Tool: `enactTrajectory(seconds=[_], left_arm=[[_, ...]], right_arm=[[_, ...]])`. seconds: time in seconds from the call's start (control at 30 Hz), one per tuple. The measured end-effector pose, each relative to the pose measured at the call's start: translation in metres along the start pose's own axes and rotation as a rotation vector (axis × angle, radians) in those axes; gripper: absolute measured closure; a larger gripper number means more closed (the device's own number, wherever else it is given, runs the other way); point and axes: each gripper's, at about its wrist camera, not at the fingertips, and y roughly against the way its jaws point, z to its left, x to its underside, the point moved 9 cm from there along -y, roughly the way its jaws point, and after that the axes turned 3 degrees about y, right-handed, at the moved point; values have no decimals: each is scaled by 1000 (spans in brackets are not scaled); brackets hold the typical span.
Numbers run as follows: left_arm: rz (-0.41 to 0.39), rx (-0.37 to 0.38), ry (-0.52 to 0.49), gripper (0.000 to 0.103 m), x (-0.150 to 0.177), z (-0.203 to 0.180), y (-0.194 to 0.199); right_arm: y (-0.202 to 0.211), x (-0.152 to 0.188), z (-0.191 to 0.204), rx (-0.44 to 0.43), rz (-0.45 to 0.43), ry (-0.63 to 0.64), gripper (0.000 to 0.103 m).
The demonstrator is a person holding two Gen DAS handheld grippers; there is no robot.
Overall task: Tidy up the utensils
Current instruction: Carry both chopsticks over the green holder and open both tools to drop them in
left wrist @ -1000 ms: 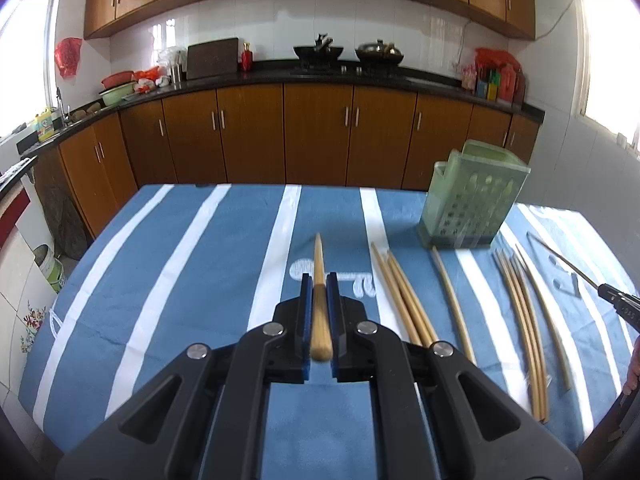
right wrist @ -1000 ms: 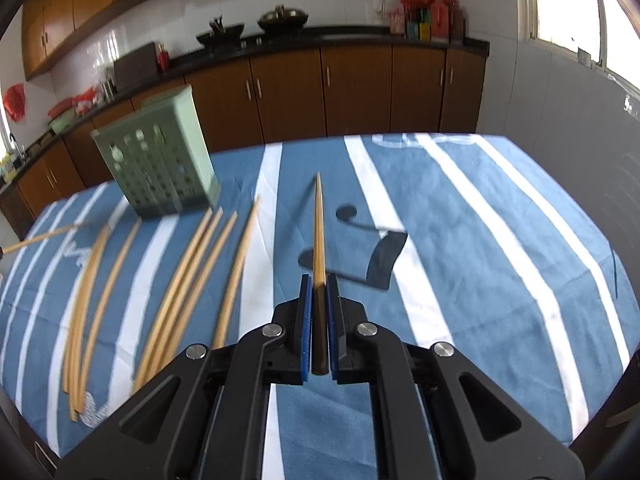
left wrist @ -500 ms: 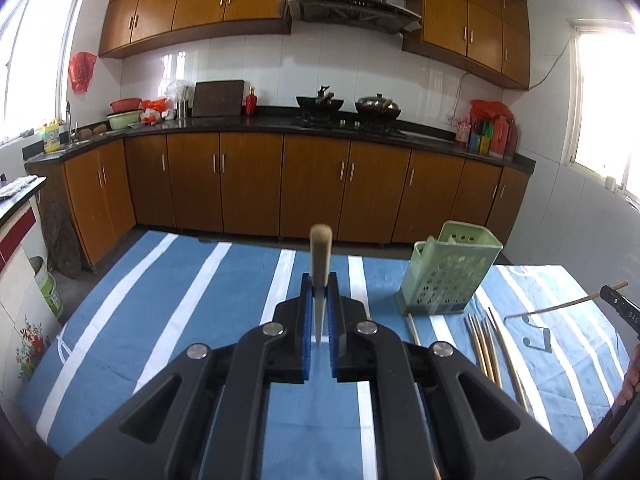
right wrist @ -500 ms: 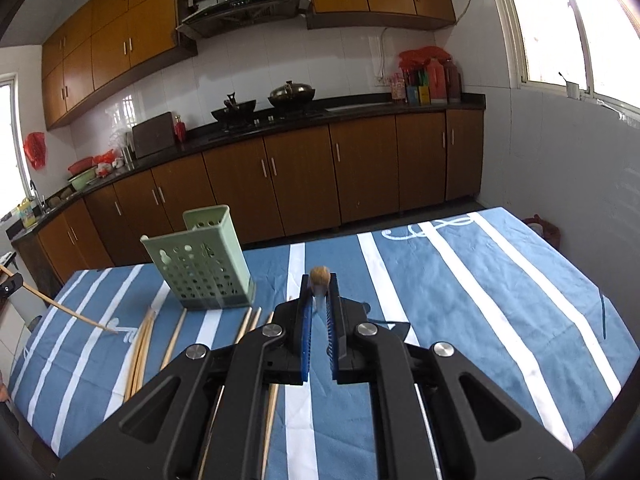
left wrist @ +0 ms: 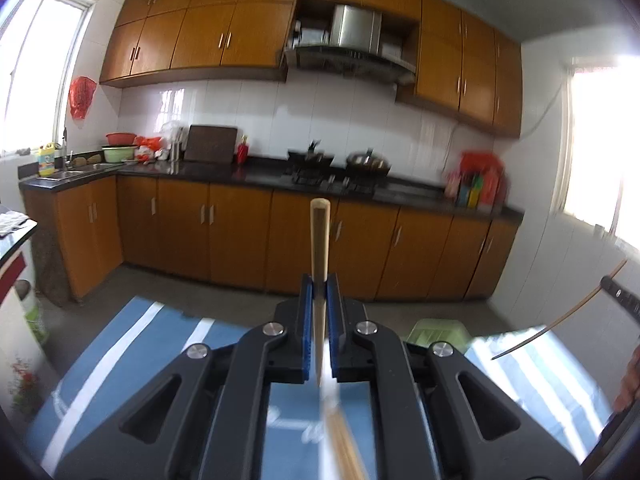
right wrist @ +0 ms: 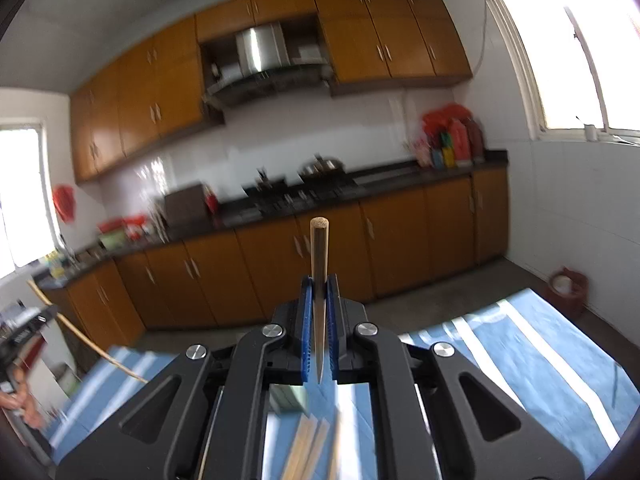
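My left gripper (left wrist: 319,288) is shut on a wooden chopstick (left wrist: 319,248) that stands up between its blue pads, thick end uppermost. My right gripper (right wrist: 319,286) is shut on a second chopstick (right wrist: 319,256), held the same way. Both are raised above the blue striped tablecloth (left wrist: 132,344). The green utensil holder (left wrist: 436,330) shows only as a rim behind the left gripper's arm. Loose chopsticks (right wrist: 308,444) lie blurred on the cloth below the right gripper. The right gripper and its chopstick (left wrist: 560,320) show at the left wrist view's right edge.
Wooden kitchen cabinets (left wrist: 240,236) and a dark counter with a stove (left wrist: 320,176) line the far wall. A red stool or bin (right wrist: 566,286) stands on the floor by the right wall. A hand (right wrist: 24,400) shows at the right wrist view's left edge.
Both grippers have risen well above the table with their chopsticks, which went from lying flat on the cloth to pointing upward. The views now show the upper cabinets instead of the tabletop.
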Motion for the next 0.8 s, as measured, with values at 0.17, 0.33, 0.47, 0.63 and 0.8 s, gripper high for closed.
enactTrajectory(seconds=[0.17,0.33,0.47,0.63,0.8], left_arm=[[-81,79,44,95,-41,-40,-9],[-99,131,54,95,-45,-73,-29],[-48,141,47,95,-24,-90,-58],[31,139,40,95,15,-94,-90],[94,127,20,95,46,-90,-112]], right_arm=[[-14,-25,24,-85,-34,-18,96],[-42,-20,39,-110,-16,4,96],[-61,-2,39,-110,32,1,96],[-81,27,34,-99,104,8,96],[-97,47,32,-95,162,2,96]])
